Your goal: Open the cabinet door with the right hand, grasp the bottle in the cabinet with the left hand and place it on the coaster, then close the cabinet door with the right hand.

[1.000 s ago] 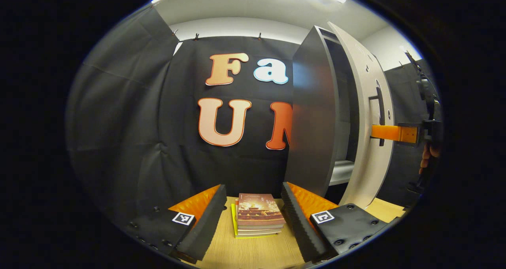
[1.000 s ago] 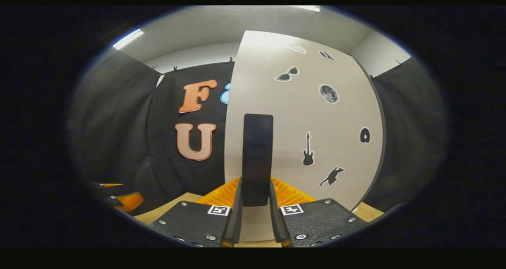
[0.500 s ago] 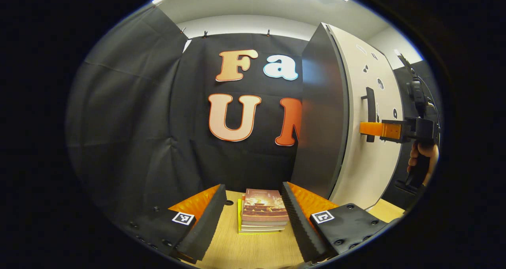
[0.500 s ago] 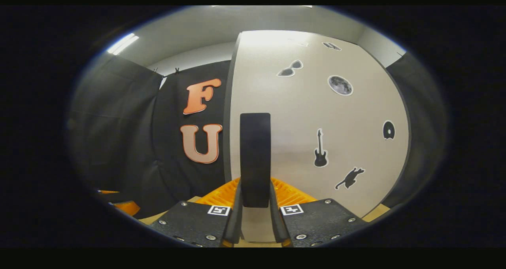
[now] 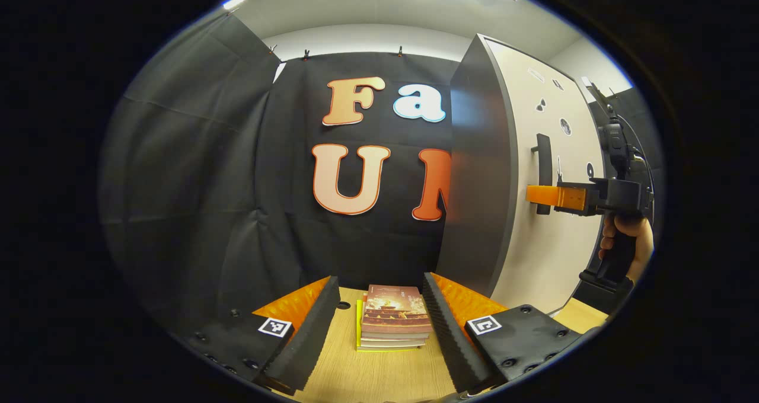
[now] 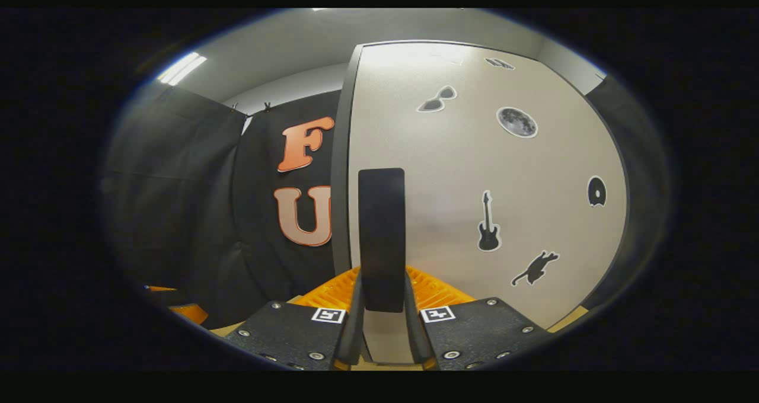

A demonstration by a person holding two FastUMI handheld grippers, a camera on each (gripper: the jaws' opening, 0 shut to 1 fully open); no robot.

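Note:
The cabinet (image 5: pixel 480 178) stands at the right of the left gripper view, grey-sided, its pale door (image 5: pixel 551 261) lying flush against the front. My right gripper (image 5: pixel 536 194), held by a hand (image 5: pixel 628 237), is shut on the dark vertical handle (image 5: pixel 542 172). In the right gripper view that handle (image 6: pixel 382 237) rises between the closed fingers of my right gripper (image 6: pixel 382 299), in front of the door (image 6: pixel 474 172) with its black stickers. My left gripper (image 5: pixel 380 290) is open low over the table, nothing between its fingers.
A stack of books (image 5: pixel 394 323) lies on the wooden table (image 5: pixel 379 373) just beyond my left gripper's fingers. A small dark hole (image 5: pixel 343 304) marks the tabletop beside the stack. Black cloth walls close the back and left.
The door has swung shut against the cabinet, hiding the shelf inside, with my right gripper still on the handle. My left gripper has barely moved.

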